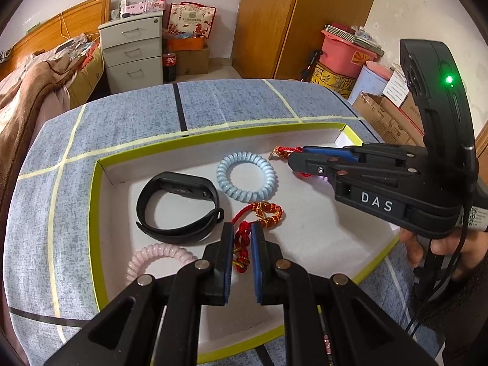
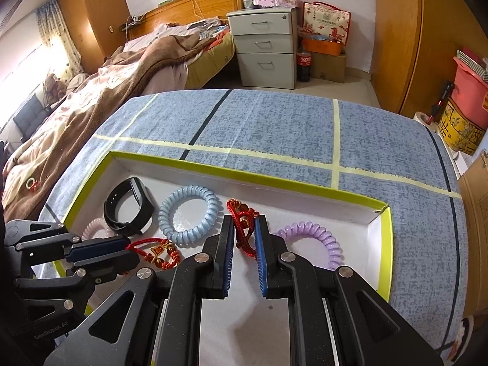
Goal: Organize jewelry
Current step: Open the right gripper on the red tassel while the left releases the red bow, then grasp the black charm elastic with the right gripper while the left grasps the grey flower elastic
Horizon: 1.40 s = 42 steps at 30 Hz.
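Observation:
A shallow white box with a yellow-green rim [image 1: 100, 164] [image 2: 244, 175] lies on the blue-grey table. My left gripper [image 1: 242, 228] is shut on a red cord bracelet with gold beads [image 1: 268, 212], also in the right wrist view [image 2: 158, 251]. My right gripper [image 2: 245, 222] is shut on a second red cord bracelet [image 2: 242, 213] [image 1: 282, 152], over the box's right part. In the box lie a black wristband [image 1: 180, 206] [image 2: 129, 207], a light blue coil band [image 1: 247, 177] [image 2: 189, 212], a pink coil band [image 1: 158, 259] and a purple coil band [image 2: 314, 236].
The table [image 1: 137, 122] is marked with pale tape lines and black lines. A bed with a brown blanket [image 2: 106, 91] stands to the left. A grey drawer unit [image 2: 265, 48], bags, boxes and a wooden wardrobe [image 1: 305, 21] stand behind the table.

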Tool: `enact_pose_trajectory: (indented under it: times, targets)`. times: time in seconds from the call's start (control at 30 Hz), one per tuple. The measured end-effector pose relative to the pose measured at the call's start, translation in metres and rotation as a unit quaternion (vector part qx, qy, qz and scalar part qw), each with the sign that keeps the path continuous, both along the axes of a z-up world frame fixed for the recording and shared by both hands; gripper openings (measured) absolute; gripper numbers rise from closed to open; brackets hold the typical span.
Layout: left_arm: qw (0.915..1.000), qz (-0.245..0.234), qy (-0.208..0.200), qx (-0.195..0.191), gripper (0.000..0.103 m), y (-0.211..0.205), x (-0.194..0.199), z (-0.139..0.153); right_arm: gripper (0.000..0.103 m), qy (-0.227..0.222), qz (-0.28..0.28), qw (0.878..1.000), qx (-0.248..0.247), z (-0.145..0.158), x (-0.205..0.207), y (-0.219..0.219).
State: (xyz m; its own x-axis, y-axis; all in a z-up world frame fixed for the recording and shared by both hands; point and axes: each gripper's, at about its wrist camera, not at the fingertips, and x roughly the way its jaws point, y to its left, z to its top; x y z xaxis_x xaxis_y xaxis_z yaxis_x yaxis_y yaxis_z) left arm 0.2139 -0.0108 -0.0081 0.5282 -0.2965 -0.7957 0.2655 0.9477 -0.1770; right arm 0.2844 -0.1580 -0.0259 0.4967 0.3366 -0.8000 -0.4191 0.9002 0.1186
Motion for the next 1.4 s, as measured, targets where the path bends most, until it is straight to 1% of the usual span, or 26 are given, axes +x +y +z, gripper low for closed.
enact_pose_trajectory:
  times: [0.07,0.1,0.13,0.17,0.23,0.27,0.3,0.33,0.5,0.57,0.6,0.73,0.77,0.9,1.03,1.2,1.3,1.4]
  targets:
    - [1.0000,0.000,0.002,-0.002,0.015,0.000,0.001,-0.001,0.016,0.001,-0.001,1.000,-0.001,0.000,0.000,0.000]
    - [1.0000,-0.001,0.004,-0.003,0.018,0.000,0.001,-0.001,0.018,0.001,-0.002,1.000,-0.001,-0.001,0.000,0.000]
    - [1.0000,-0.001,0.006,-0.001,0.024,0.000,0.000,-0.002,0.019,0.002,-0.003,1.000,0.000,-0.001,0.000,0.000]
    - [1.0000,0.001,0.006,0.000,0.026,-0.001,0.000,-0.002,0.021,0.003,-0.004,1.000,0.003,-0.001,0.000,0.000]
    - [1.0000,0.001,0.004,-0.004,0.026,-0.001,-0.001,-0.001,0.030,0.003,-0.005,1.000,0.010,0.000,-0.001,-0.001]
    - [1.0000,-0.001,0.003,-0.006,0.027,-0.001,-0.002,0.000,0.038,0.004,-0.005,1.000,0.012,0.000,-0.001,-0.002]
    - [1.0000,-0.001,0.003,-0.006,0.029,-0.001,-0.002,0.000,0.043,0.005,-0.005,1.000,0.015,0.000,-0.001,-0.002]
    - [1.0000,0.001,0.002,-0.004,0.030,-0.001,-0.003,0.001,0.044,0.005,-0.007,1.000,0.016,0.000,-0.001,-0.002]
    - [1.0000,0.001,-0.003,-0.005,0.033,0.001,-0.008,0.006,0.044,-0.005,-0.010,1.000,0.020,0.006,-0.006,-0.004]
    - [1.0000,0.004,-0.002,0.000,0.038,0.002,-0.011,0.007,0.044,-0.008,-0.013,1.000,0.025,0.009,-0.009,-0.007]
    - [1.0000,0.002,-0.004,0.001,0.038,0.002,-0.013,0.008,0.044,-0.010,-0.013,1.000,0.027,0.011,-0.011,-0.007]
    - [0.9998,0.006,-0.013,-0.012,0.040,0.006,-0.024,0.017,0.044,-0.020,-0.016,0.999,0.034,0.020,-0.023,-0.012]
    - [0.9997,0.010,-0.017,-0.015,0.042,0.009,-0.029,0.020,0.044,-0.024,-0.017,0.999,0.036,0.023,-0.028,-0.014]
    - [0.9990,0.026,-0.034,-0.011,0.043,0.024,-0.047,0.031,0.044,-0.044,-0.019,0.998,0.043,0.036,-0.050,-0.020]
    - [0.9975,0.044,-0.049,-0.028,0.044,0.041,-0.065,0.039,0.044,-0.056,-0.019,0.996,0.059,0.046,-0.075,-0.028]
    - [0.9968,0.060,-0.052,-0.012,0.046,0.053,-0.088,0.037,0.044,-0.068,-0.007,0.996,0.055,0.048,-0.109,-0.032]
    - [0.9963,0.068,-0.048,-0.020,0.046,0.060,-0.099,0.032,0.044,-0.065,-0.003,0.997,0.048,0.043,-0.125,-0.032]
    - [0.9962,0.072,-0.044,-0.024,0.046,0.063,-0.108,0.026,0.044,-0.057,0.002,0.997,0.054,0.037,-0.136,-0.032]
